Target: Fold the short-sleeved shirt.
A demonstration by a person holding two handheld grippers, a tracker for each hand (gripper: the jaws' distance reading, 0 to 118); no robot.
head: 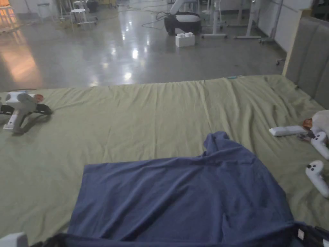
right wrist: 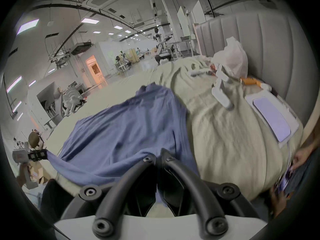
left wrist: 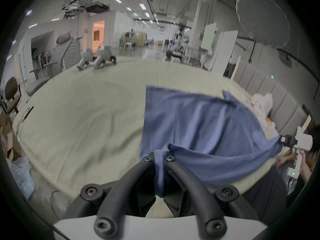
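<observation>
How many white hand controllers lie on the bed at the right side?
2. One controller lies near the white bag; the other controller lies nearer the person, right of the blue shirt. More may be hidden.

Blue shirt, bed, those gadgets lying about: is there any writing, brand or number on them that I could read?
None can be read.
Shirt: plain, no print visible.
Left tool: a reddish mark on its white body, too blurred to read.
Right tool: a faint mark on its white body and a small green light on its handle, neither legible.
Box beside the bed: a small red mark, too small to read.
</observation>
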